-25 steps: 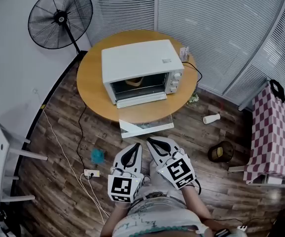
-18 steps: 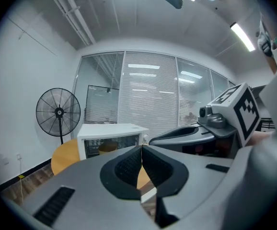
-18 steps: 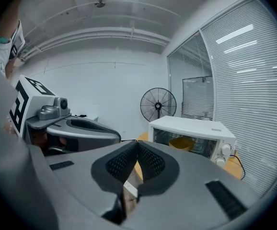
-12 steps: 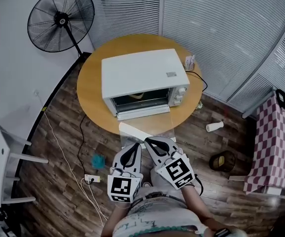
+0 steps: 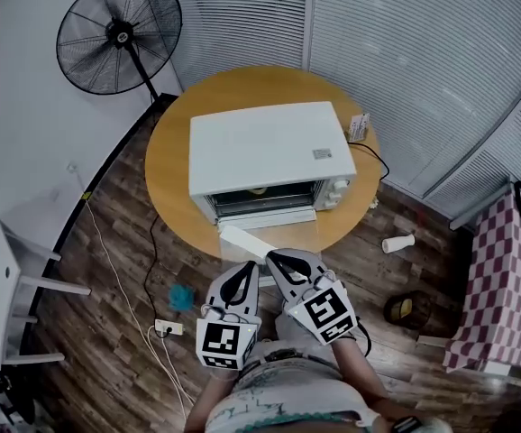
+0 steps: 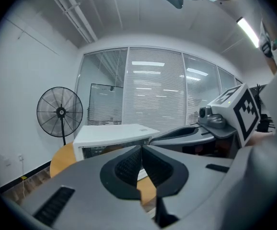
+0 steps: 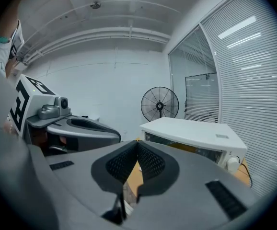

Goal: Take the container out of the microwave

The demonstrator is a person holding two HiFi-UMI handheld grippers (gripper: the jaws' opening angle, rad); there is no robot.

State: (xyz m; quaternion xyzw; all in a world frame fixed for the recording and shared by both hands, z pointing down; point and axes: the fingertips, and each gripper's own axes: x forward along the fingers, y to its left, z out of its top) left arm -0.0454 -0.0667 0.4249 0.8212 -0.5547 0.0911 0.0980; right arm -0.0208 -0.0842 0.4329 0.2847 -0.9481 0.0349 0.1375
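Head view: microwave (image 5: 269, 152) on round worktop (image 5: 166, 152), door (image 5: 259, 240) hanging open. Container (image 5: 257, 190) inside, only tan bit shows. Likely light, stiff, maybe hot; best take by rim, both sides. Left gripper (image 5: 243, 271) and right gripper (image 5: 277, 260) low, near door. Door stands in way of reach. Fan (image 5: 119, 32) well apart.

Left gripper view: jaws pressed together, nothing between.

Right gripper view: jaws pressed together, empty.

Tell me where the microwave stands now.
In the head view the microwave stands mid-frame on the round table, right of the black fan.
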